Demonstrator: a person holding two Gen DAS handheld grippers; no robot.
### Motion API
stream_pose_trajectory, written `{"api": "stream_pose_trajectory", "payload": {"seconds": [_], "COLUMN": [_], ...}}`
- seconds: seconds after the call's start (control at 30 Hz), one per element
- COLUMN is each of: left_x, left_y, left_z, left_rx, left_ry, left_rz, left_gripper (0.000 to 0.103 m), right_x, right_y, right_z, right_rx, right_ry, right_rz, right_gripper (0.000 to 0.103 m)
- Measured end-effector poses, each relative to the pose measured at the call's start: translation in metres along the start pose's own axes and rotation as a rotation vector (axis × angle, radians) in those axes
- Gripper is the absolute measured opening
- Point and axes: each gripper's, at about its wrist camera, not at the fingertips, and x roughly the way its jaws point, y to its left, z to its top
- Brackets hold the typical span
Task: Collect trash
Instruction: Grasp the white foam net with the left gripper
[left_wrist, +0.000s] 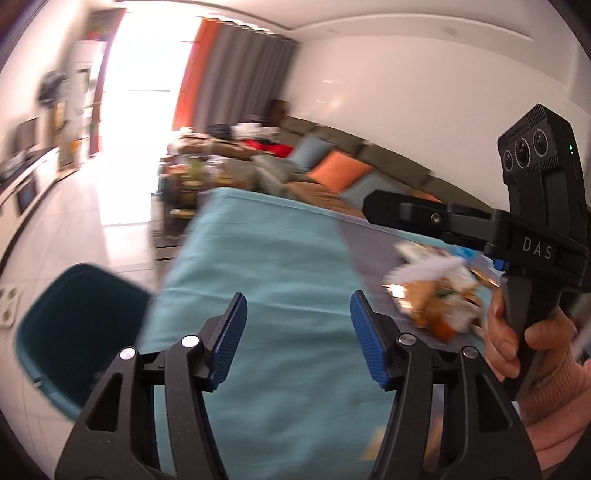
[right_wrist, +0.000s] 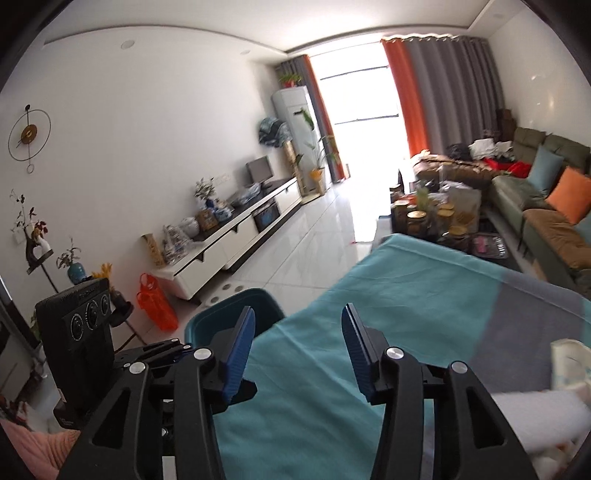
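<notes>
Beside the table's left edge, down on the pale tiled floor, stands one teal bin (left_wrist: 79, 328), its mouth open and its rim close against the hanging teal cloth (left_wrist: 266, 280) that covers most of the tabletop. The cloth's far edge runs clean across, and beyond it a long strip of bare tile leads to the bright window, with a low white cabinet (right_wrist: 236, 240) along the left wall and a crowded coffee table (right_wrist: 439, 218) and a green sofa (right_wrist: 535, 192) on the right. A grey cloth (right_wrist: 532, 314) covers the table's right part, and there the trash (left_wrist: 436, 295) lies in one blurred heap of wrappers and white paper; I cannot count the pieces. I count two orange cushions and two pale blue ones on the sofa, and two tongs. The left gripper (left_wrist: 297, 336) hangs over the teal cloth with its blue pads roughly half spread, nothing between them and nothing touched. The right gripper (right_wrist: 297, 350) hangs likewise, about half open and empty, over the same cloth; in the left view a hand (left_wrist: 517, 339) wraps its black handle just beside the heap.
</notes>
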Motion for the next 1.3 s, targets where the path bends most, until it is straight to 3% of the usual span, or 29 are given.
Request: {"api": "stream_pose_trajectory", "payload": {"seconds": [0.3,0.63,0.73,0.9,1.0,1.13,1.3], "left_x": [0.058,0.103,0.109,0.119,0.124,0.13,0.131], "left_y": [-0.095,-0.138,-0.144,-0.144,-0.143,-0.144,-0.145], "left_z": [0.0,0.014,0.019,0.023,0.023,0.02,0.018], "left_rx": [0.17,0.273,0.295,0.315,0.312,0.316,0.323], "left_ry": [0.071,0.108,0.114,0.134,0.153,0.172,0.175], "left_rz": [-0.147,-0.168,-0.162,-0.166,-0.187,-0.2,-0.205], "left_gripper": [0.058,0.059,0.06,0.059,0.053,0.037,0.018], "right_x": [-0.085,-0.145,-0.156,-0.154,-0.151,-0.143,-0.139], "right_y": [-0.069,-0.155,-0.179,-0.21,-0.214,-0.214,-0.209], "right_z": [-0.032,-0.083,-0.099,-0.116,-0.122,-0.124,-0.125], "right_rx": [0.117,0.329,0.391,0.473,0.471,0.445,0.41], "right_ry": [-0.08,-0.099,-0.091,-0.051,-0.03,-0.004,0.018], "right_rz": [-0.206,-0.406,-0.431,-0.401,-0.374,-0.374,-0.374], "right_gripper": [0.048,0.048,0.049,0.05,0.05,0.05,0.024]}}
